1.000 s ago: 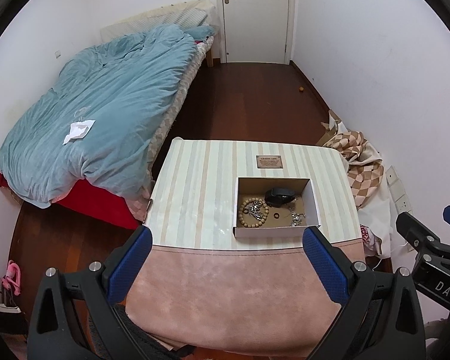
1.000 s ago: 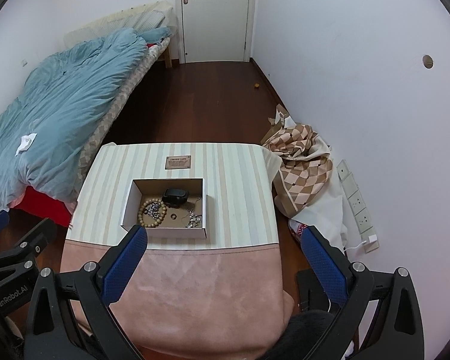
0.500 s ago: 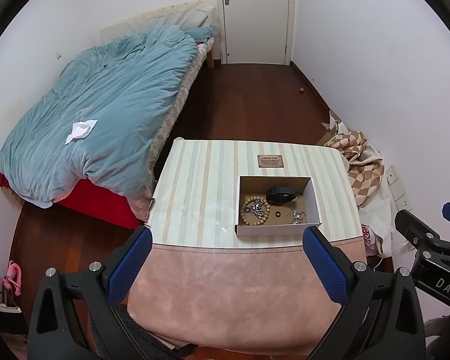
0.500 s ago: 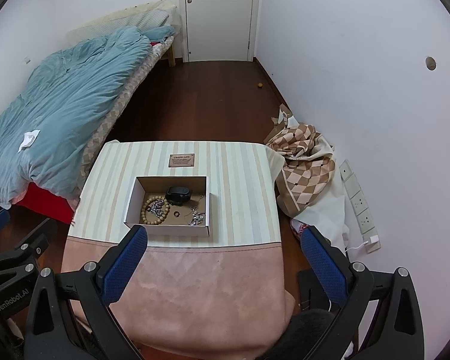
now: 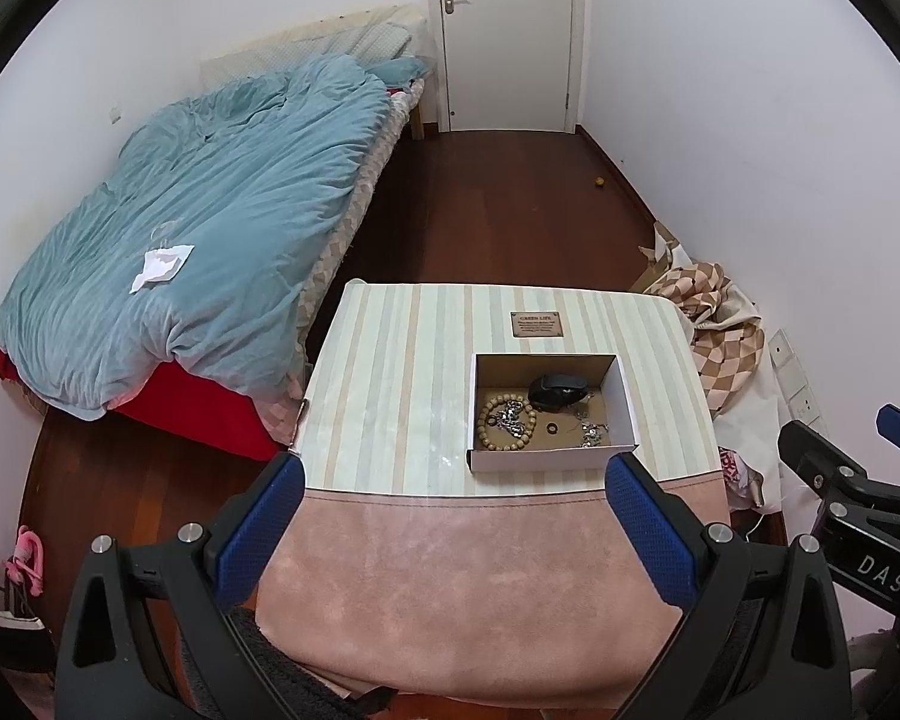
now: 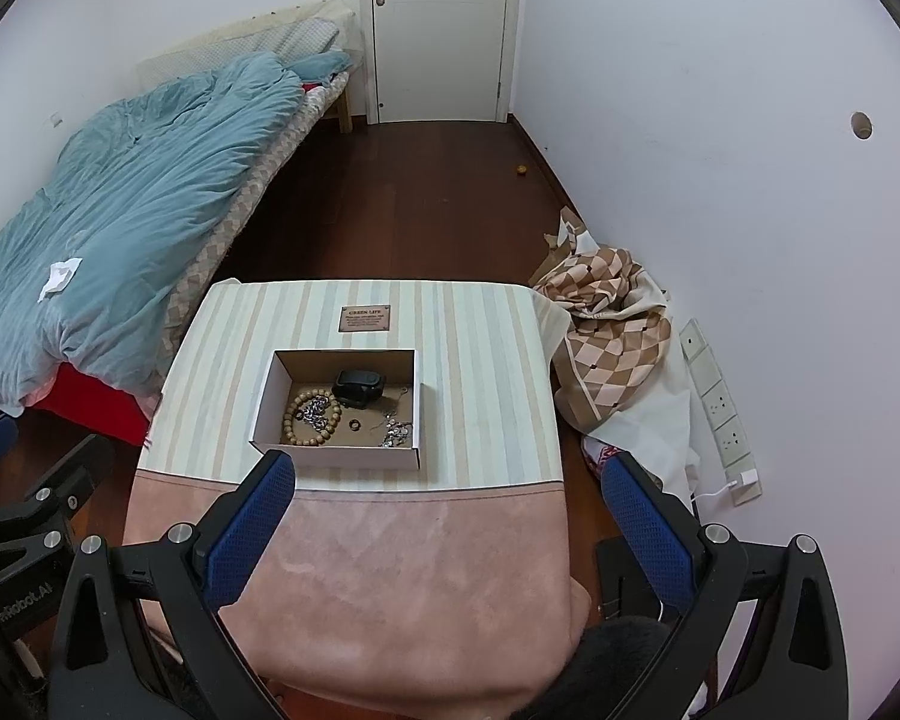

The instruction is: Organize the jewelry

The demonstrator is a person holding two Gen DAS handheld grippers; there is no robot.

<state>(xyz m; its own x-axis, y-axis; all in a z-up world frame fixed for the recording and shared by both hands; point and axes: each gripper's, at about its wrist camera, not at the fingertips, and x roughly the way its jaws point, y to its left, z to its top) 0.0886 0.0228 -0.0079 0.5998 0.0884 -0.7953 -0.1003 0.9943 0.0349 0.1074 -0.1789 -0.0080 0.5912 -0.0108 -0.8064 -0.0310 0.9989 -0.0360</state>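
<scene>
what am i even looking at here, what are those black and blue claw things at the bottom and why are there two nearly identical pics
Those claws are hand-held grippers, one carried in each of a person's hands; no robot arm is involved. Each has a wide-angle camera looking forward along its two blue-padded fingers, hence two similar, bent-looking pictures. One picture comes from the left gripper, the other from the right gripper. Each also catches the other gripper at its edge.

Both are open and hold nothing, hovering short of a table covered by a striped and pink cloth. On it sits an open cardboard box with jewelry inside: a wooden bead bracelet, a black watch-like band, a small dark ring and some silvery chain pieces. A little brown label lies behind the box. A bed with a blue quilt stands to the left.
</scene>
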